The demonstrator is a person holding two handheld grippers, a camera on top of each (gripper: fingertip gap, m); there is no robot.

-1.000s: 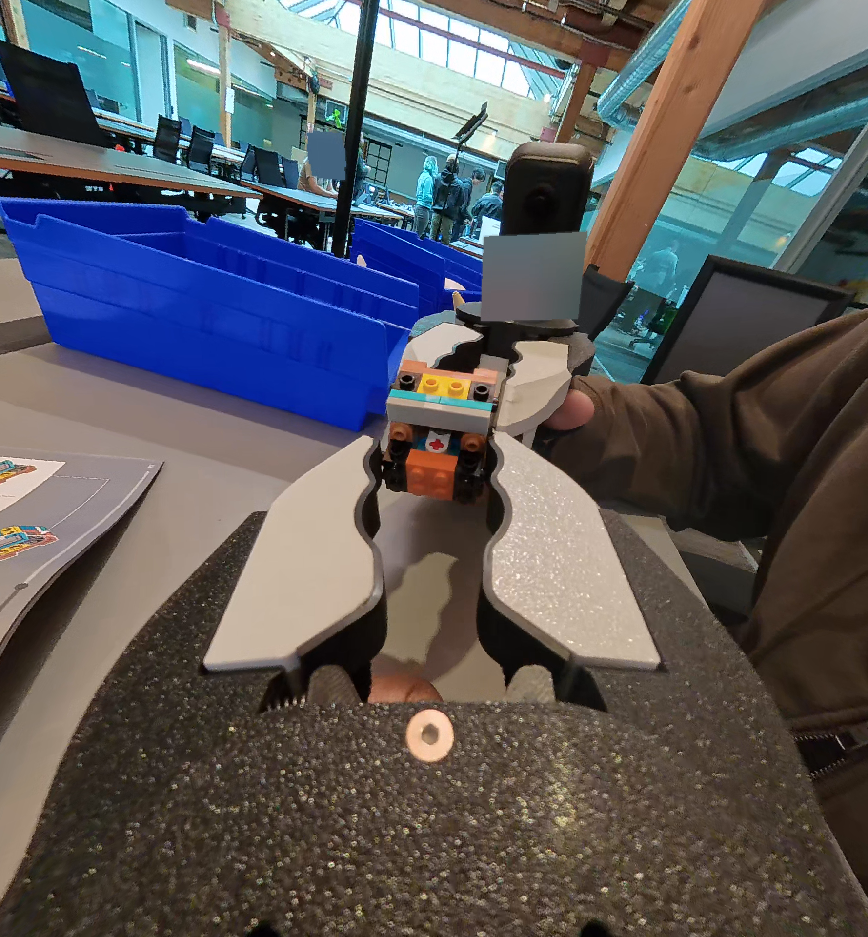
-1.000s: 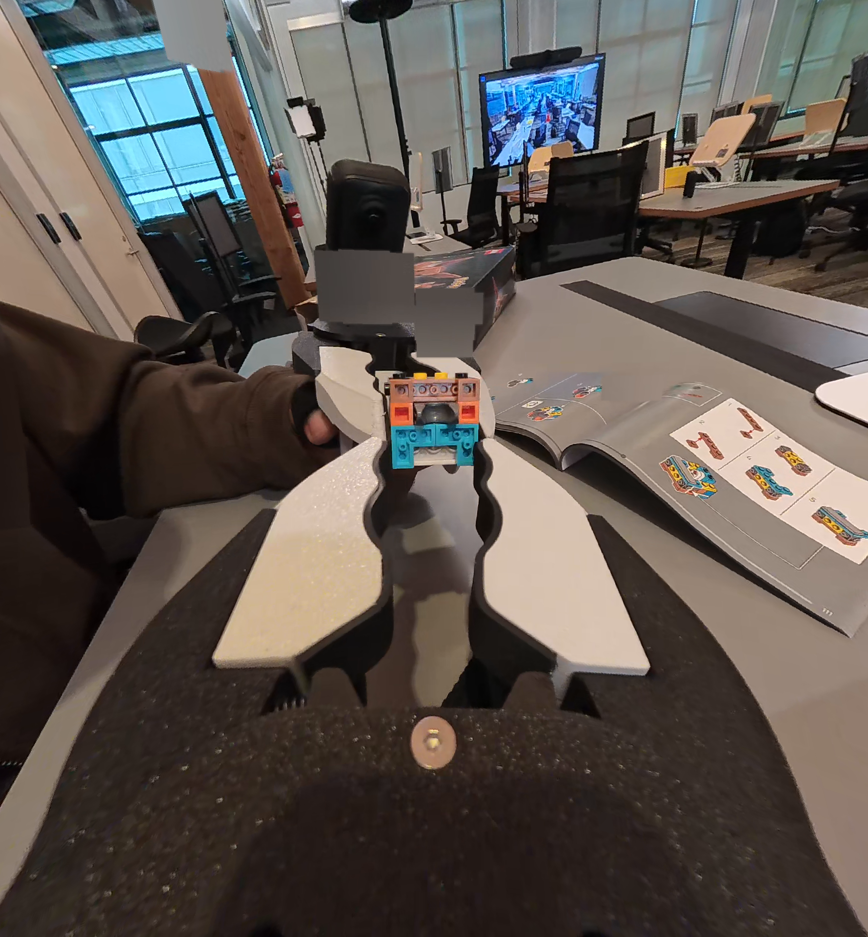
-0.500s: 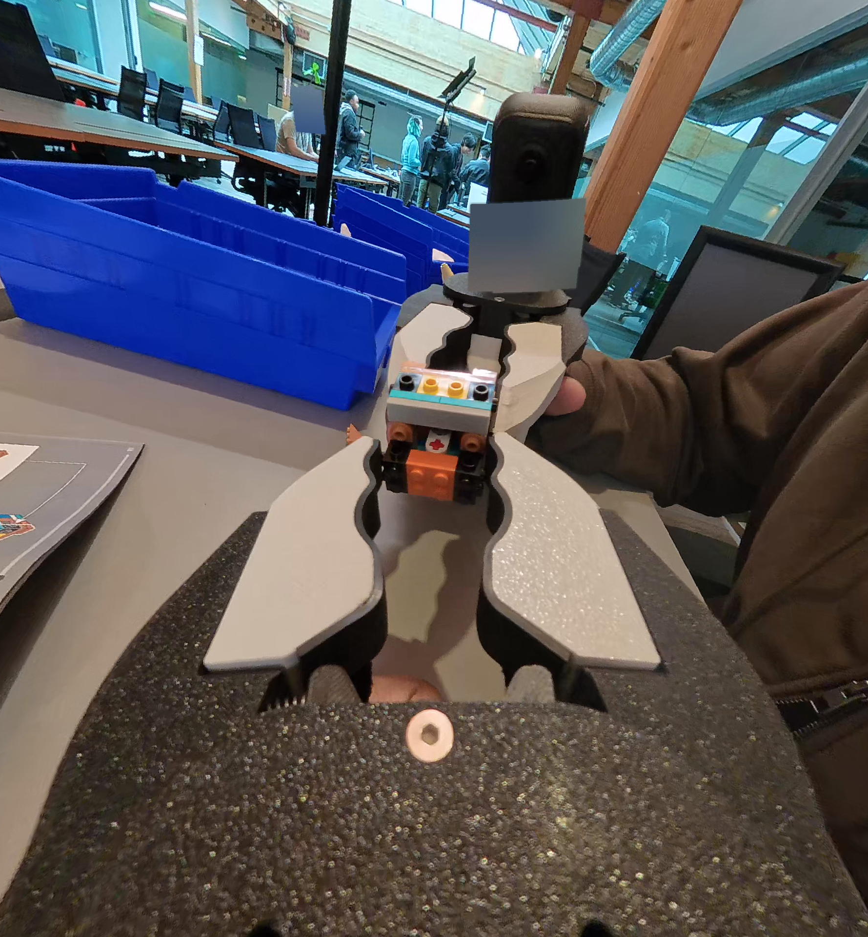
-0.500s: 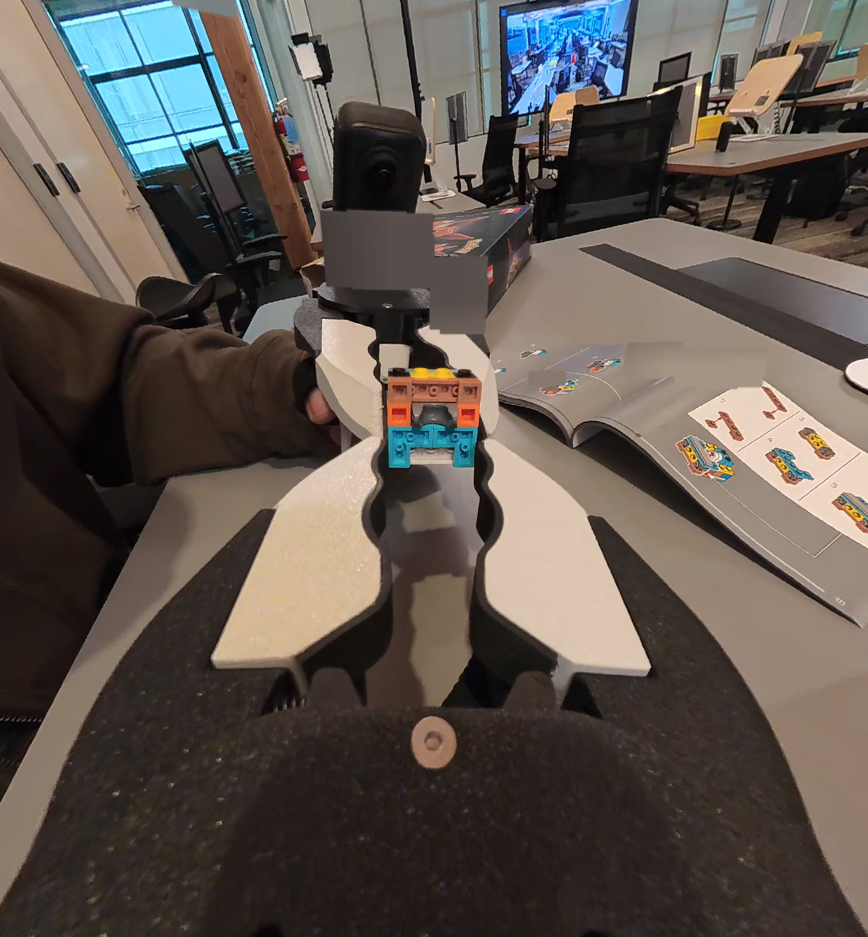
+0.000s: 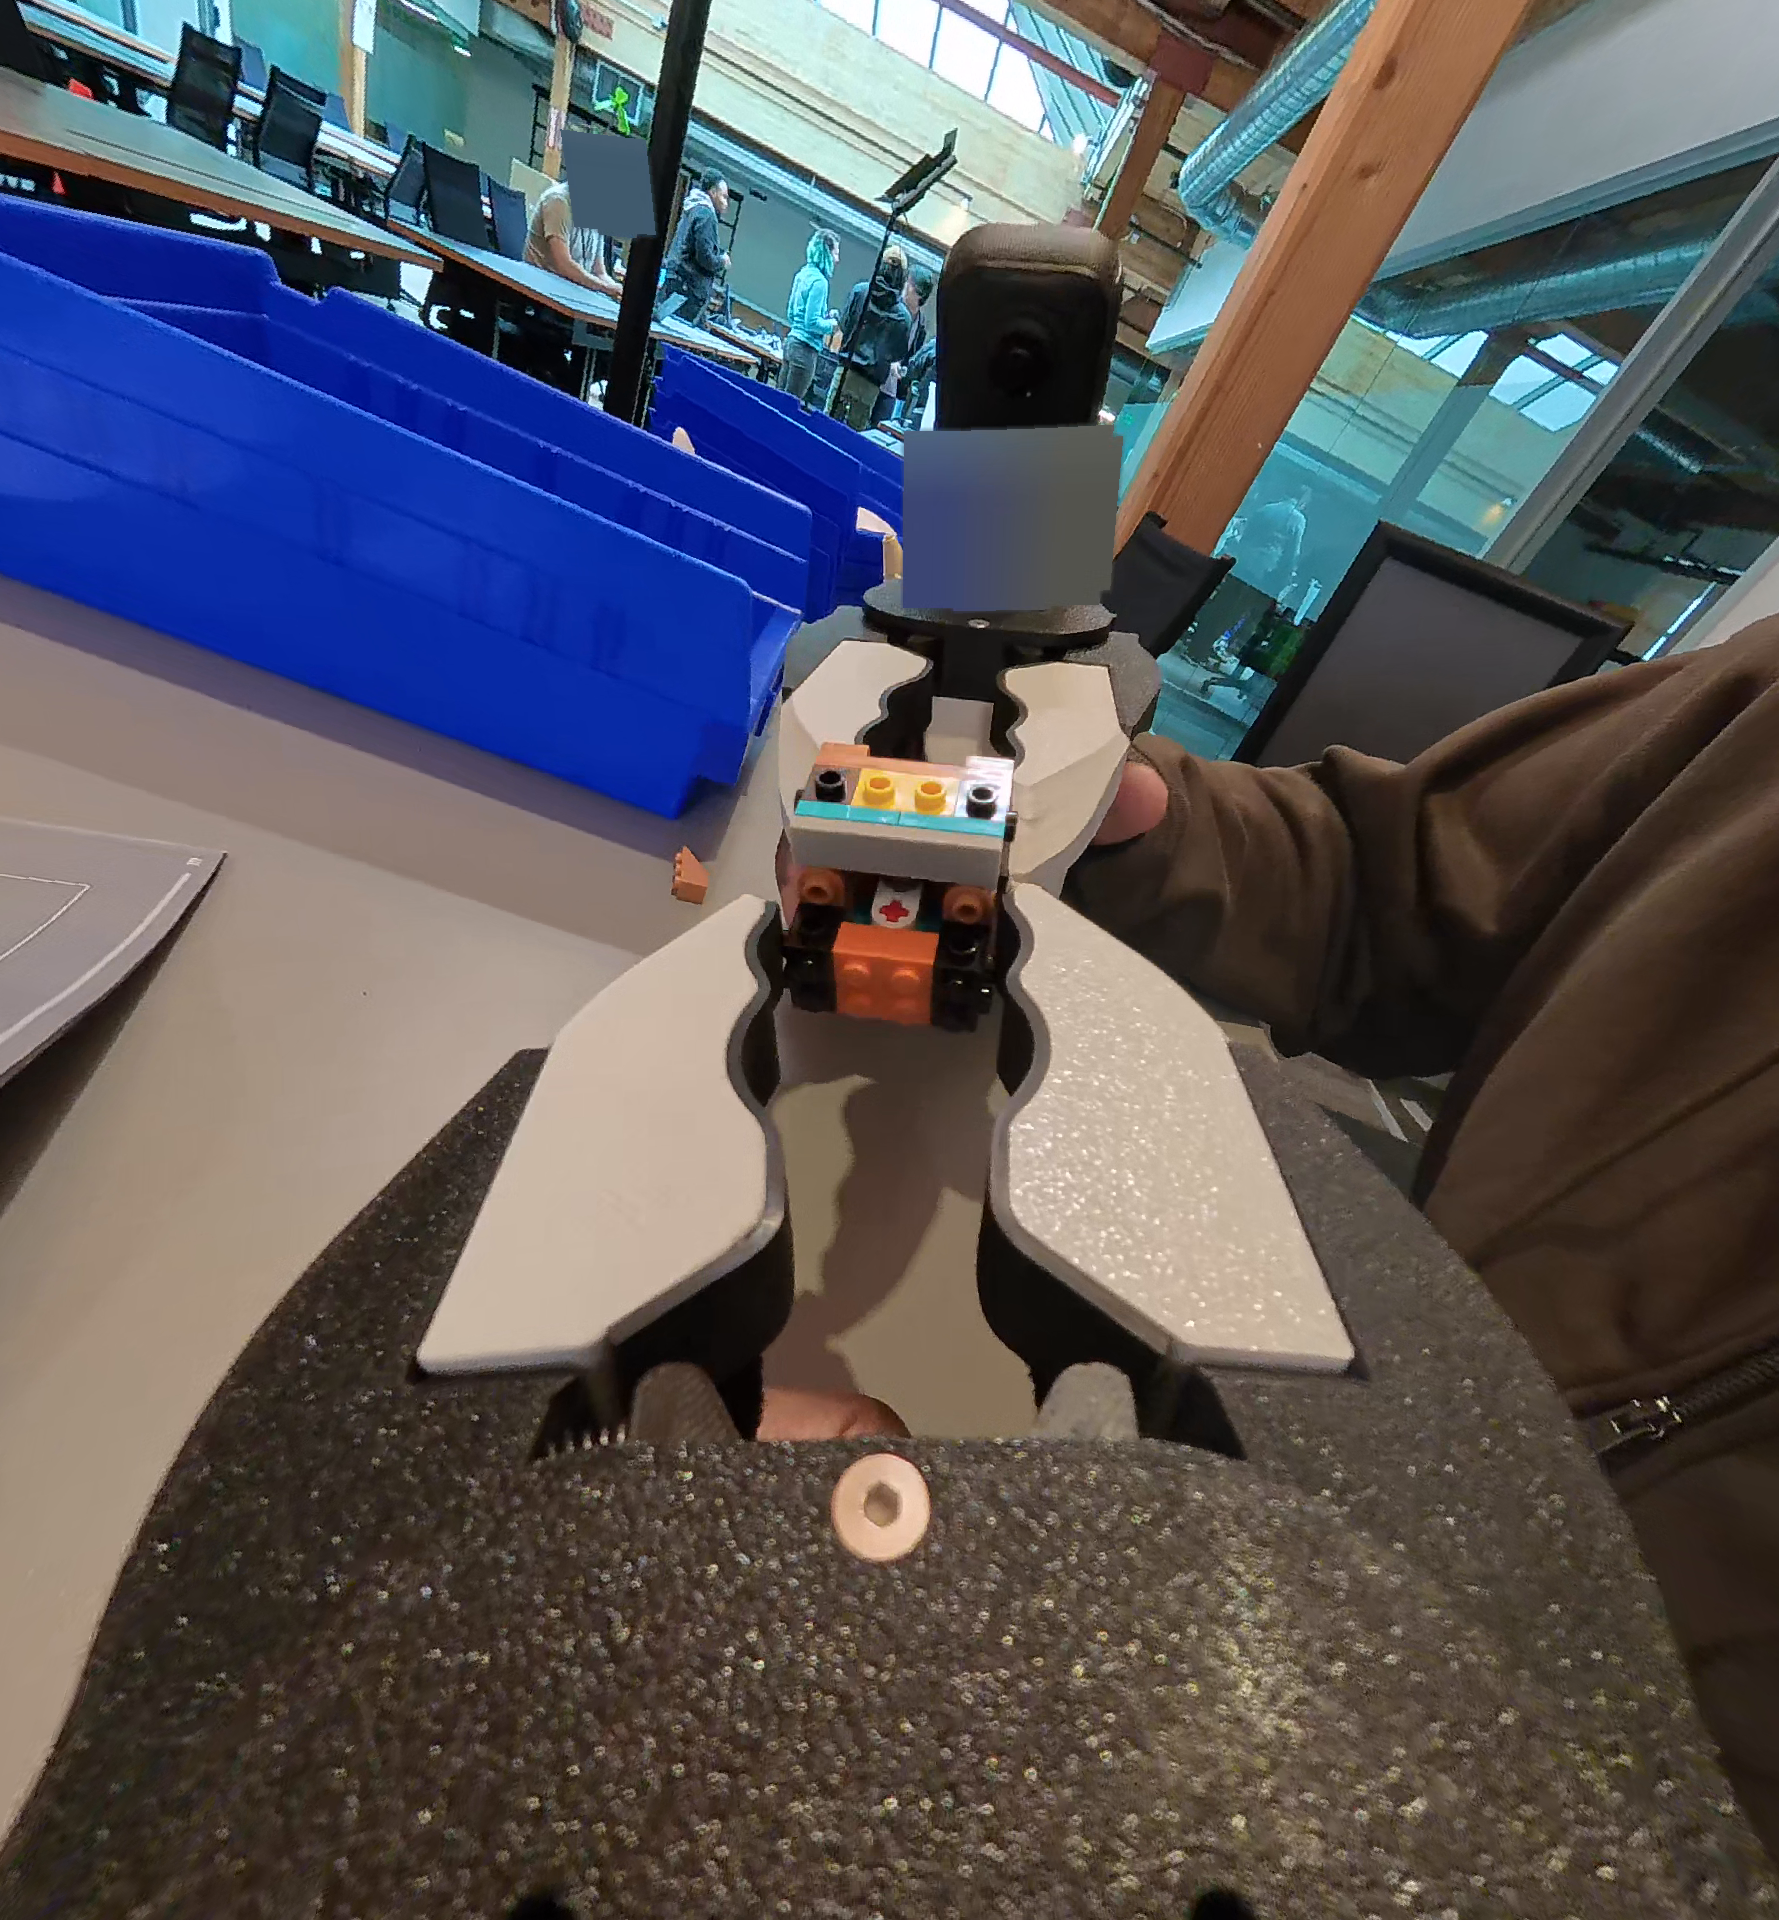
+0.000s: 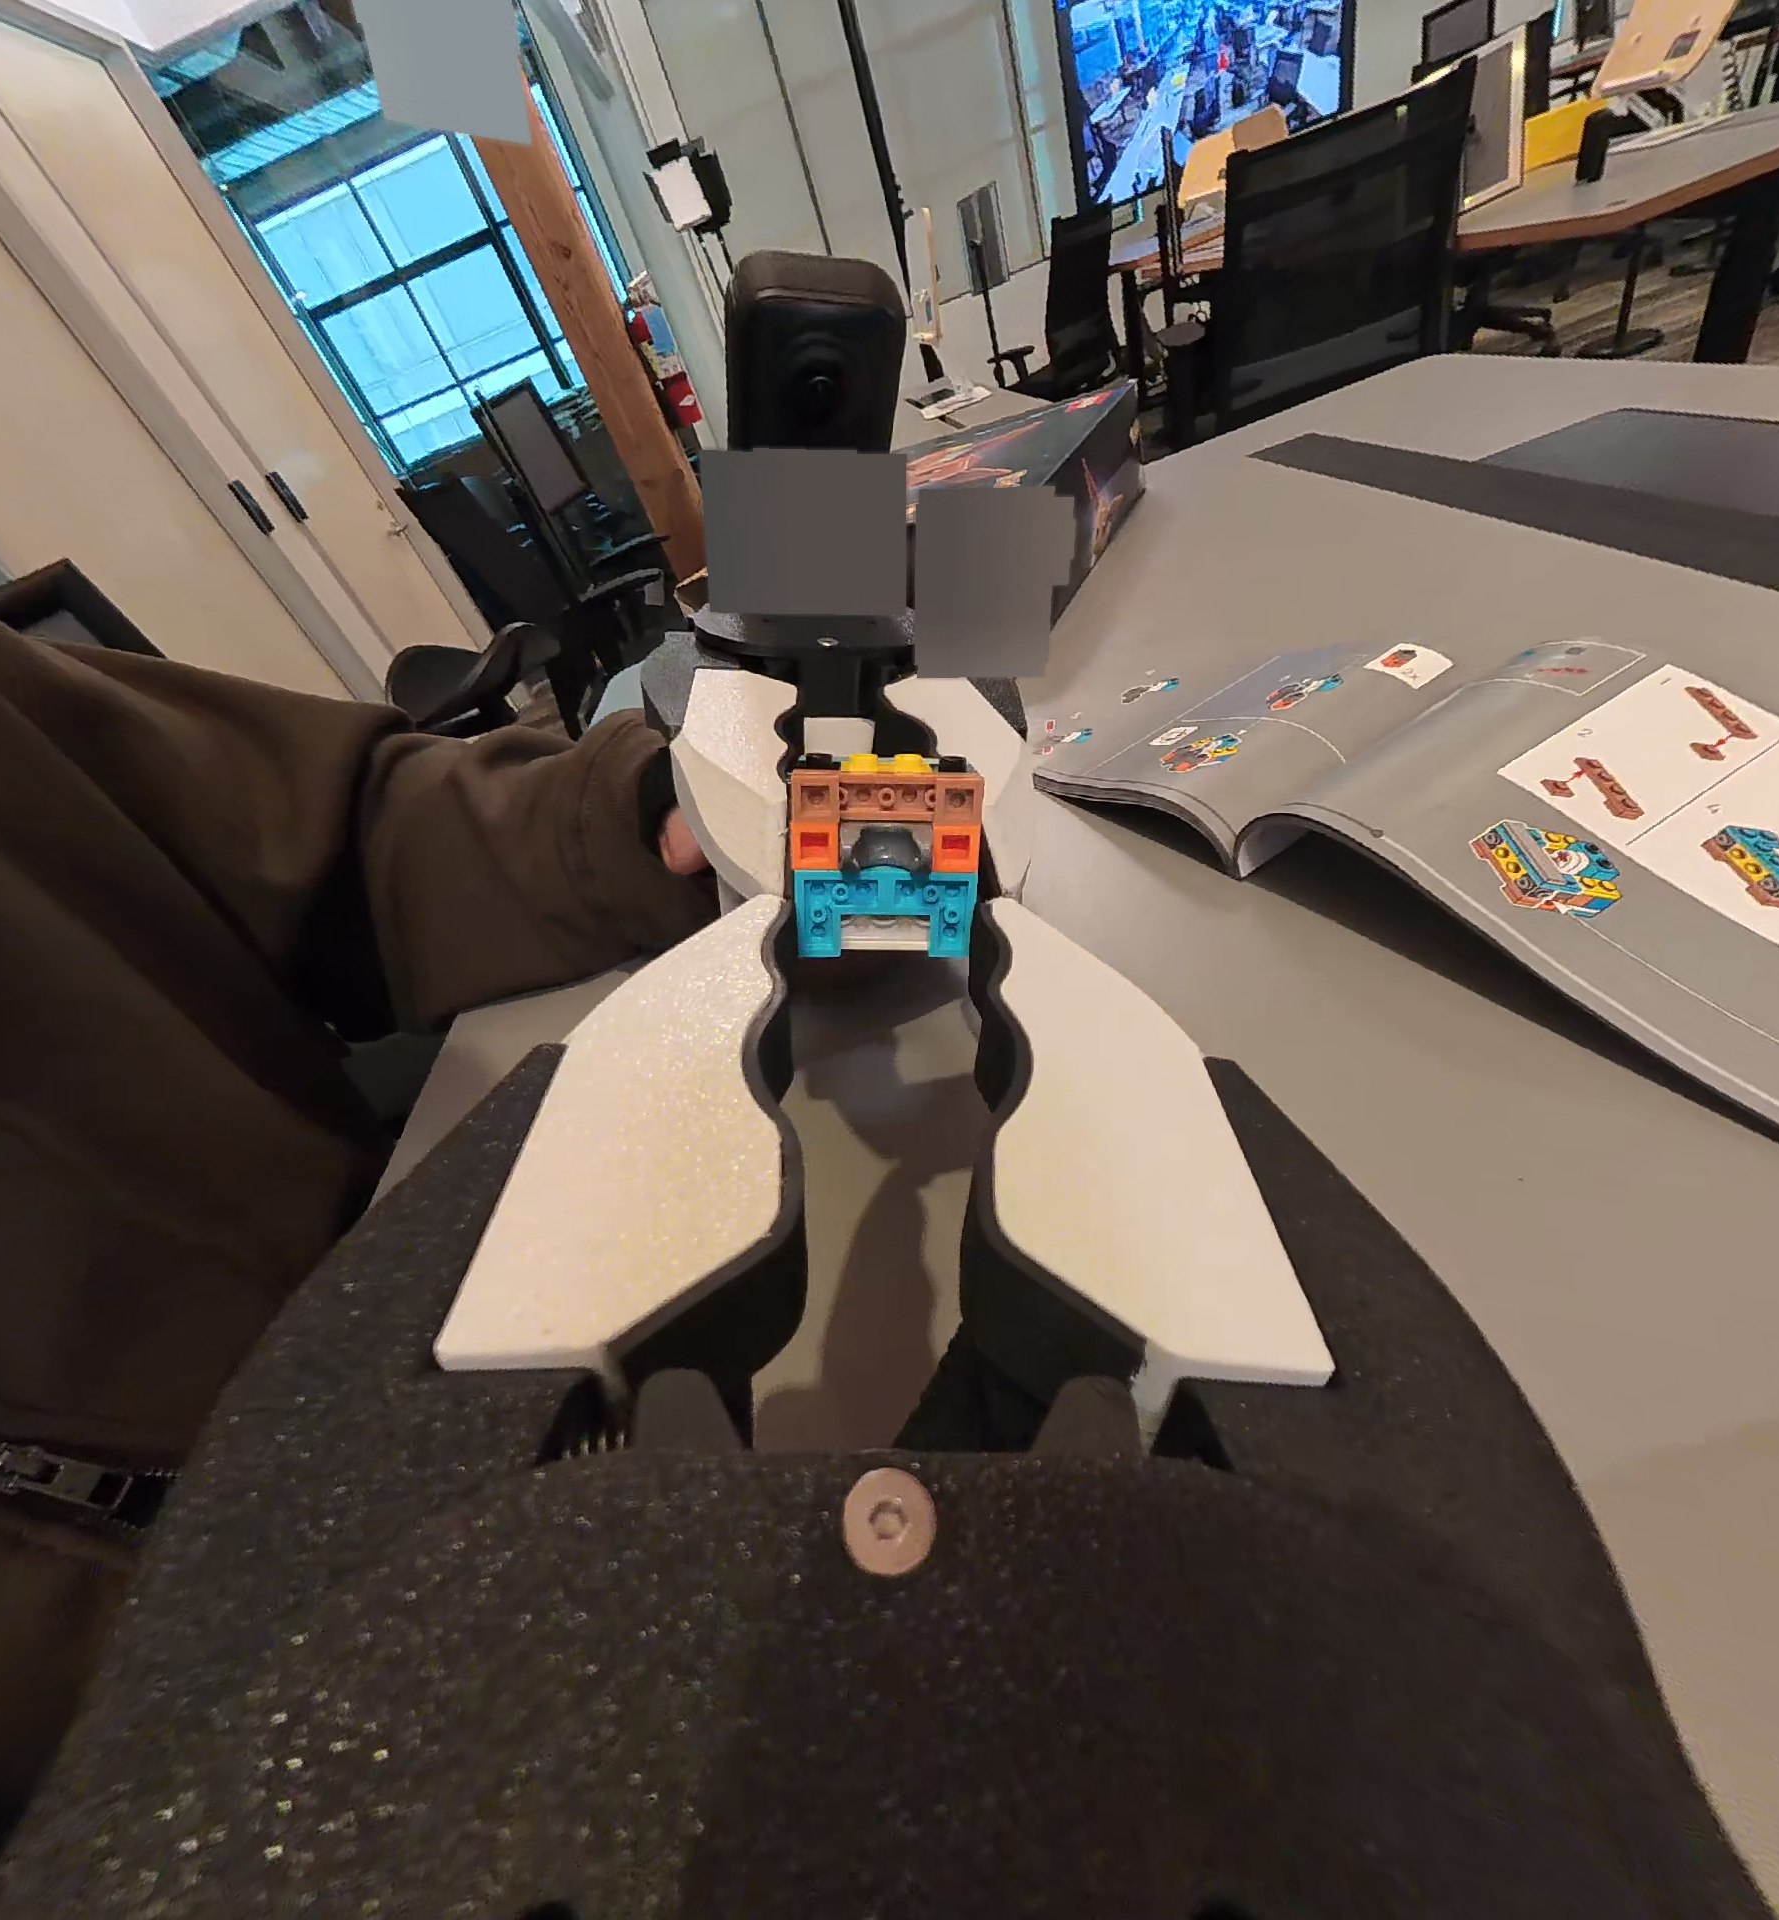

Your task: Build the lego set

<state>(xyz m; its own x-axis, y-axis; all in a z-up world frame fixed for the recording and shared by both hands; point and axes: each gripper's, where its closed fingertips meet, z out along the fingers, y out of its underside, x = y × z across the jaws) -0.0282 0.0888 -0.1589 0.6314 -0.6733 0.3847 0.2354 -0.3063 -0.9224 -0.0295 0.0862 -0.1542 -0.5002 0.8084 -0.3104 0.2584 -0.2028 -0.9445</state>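
Left wrist view: blue bins (image 5: 365,540) fill the upper left of the frame, standing on the grey table (image 5: 345,987), and a loose brown brick (image 5: 691,873) lies on the table just in front of the nearest bin's corner. The corner of an instruction booklet (image 5: 43,956) shows at the left edge. A dark brown sleeve (image 5: 1487,883) crosses the right side of the frame.

The lego model (image 5: 895,883) sits at frame centre, held above the table between both tools. From this side it shows an orange block flanked by black pieces at the bottom, a grey slab above, and yellow and black studs on top over a teal strip. In the right wrist view the lego model (image 6: 885,862) shows a brown band on top, orange blocks beside a dark grey piece, and a teal base.

The left gripper (image 5: 890,956) is clamped on the model's near end; the right gripper (image 6: 880,935) is clamped on the opposite end, so the tools face each other tip to tip.

In the right wrist view the open booklet (image 6: 1487,831) fills the right of the frame and a dark box (image 6: 1072,468) stands at upper centre. Bare table lies between the tools and the booklet.
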